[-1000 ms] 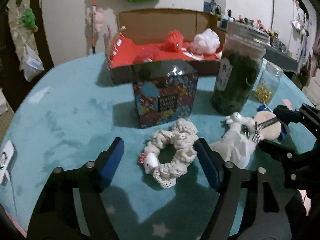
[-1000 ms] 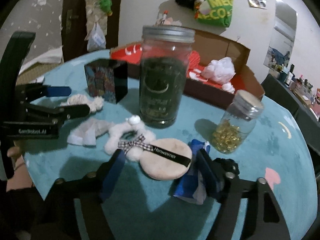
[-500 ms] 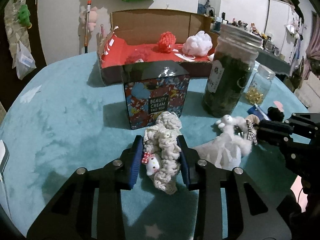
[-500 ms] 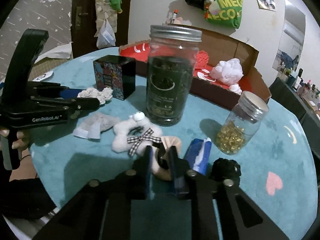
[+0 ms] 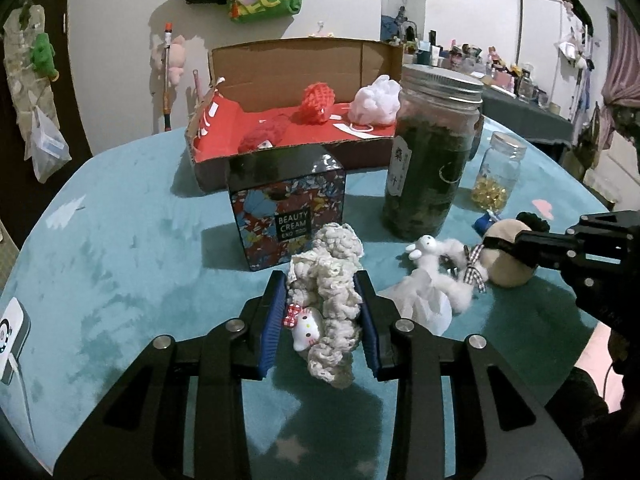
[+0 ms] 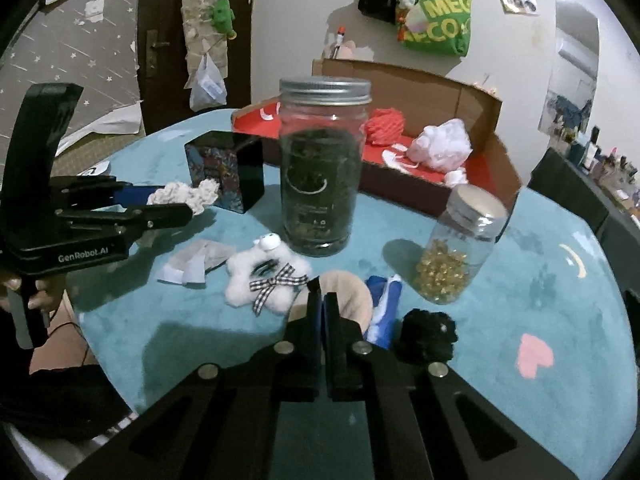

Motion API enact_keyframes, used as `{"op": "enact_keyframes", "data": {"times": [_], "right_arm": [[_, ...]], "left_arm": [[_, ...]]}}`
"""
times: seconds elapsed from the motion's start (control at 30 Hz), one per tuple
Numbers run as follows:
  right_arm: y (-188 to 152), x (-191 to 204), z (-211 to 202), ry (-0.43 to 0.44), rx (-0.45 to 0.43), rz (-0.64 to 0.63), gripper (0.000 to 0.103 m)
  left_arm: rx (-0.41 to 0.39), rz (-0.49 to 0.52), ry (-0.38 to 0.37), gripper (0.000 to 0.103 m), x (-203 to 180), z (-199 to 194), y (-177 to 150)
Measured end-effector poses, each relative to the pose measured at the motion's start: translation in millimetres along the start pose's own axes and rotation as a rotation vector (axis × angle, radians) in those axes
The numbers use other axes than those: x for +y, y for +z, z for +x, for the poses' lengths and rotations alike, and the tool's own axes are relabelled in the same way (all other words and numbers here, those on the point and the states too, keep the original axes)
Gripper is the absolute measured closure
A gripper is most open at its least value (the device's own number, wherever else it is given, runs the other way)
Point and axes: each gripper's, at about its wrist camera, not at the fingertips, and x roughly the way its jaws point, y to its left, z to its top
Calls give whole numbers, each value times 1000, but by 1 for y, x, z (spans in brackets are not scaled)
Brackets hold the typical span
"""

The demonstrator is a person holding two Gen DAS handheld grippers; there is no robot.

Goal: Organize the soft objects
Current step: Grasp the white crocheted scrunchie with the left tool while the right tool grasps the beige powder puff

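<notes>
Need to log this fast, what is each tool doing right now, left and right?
Left tool: closed on the cream crochet scrunchie.
Right tool: closed on the beige powder puff, pinching its band.

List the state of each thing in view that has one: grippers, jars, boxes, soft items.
Left gripper: shut on the cream scrunchie.
Right gripper: shut on the beige powder puff.
Tall jar: upright, lid on.
Small jar: tilted in this view, lid on.
Cardboard box: open, holding a red ball and a white pouf.
Beauty cream box: closed, upright.
White fluffy clip: lying on the table.
</notes>
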Motion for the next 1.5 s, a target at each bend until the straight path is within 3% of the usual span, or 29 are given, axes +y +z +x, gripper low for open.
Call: {"op": "enact_keyframes", "data": {"times": [0.23, 0.47, 0.5, 0.57, 0.6, 0.63, 1.03, 1.1, 1.23, 1.5], "right_arm": [[5, -5, -12, -10, -47, 25, 101], [2, -6, -11, -2, -26, 32, 101], [0, -6, -11, -2, -21, 31, 94], [-4, -3, -11, 0, -16, 25, 60], [-6, -2, -13, -11, -25, 17, 34], [-8, 0, -15, -25, -36, 5, 26], [-20, 10, 8, -99, 7, -64, 40], [-22, 13, 9, -116, -1, -82, 47], [-24, 8, 5, -118, -26, -71, 59], [-24, 6, 1, -119, -46, -71, 61]], "left_arm": [[-8, -11, -10, 71, 2, -3, -2], [-26, 19, -23, 69, -6, -7, -1], [-21, 19, -23, 65, -8, -6, -3], [-14, 14, -35, 51, -7, -5, -5], [-12, 10, -41, 41, -7, -5, -7], [-15, 5, -46, 41, -6, -5, -8], [20, -24, -50, 41, 1, 10, -21], [24, -32, -58, 41, 3, 12, -23], [15, -44, -92, 57, 6, 12, -26], [2, -24, -101, 62, -2, 9, -29]]}}
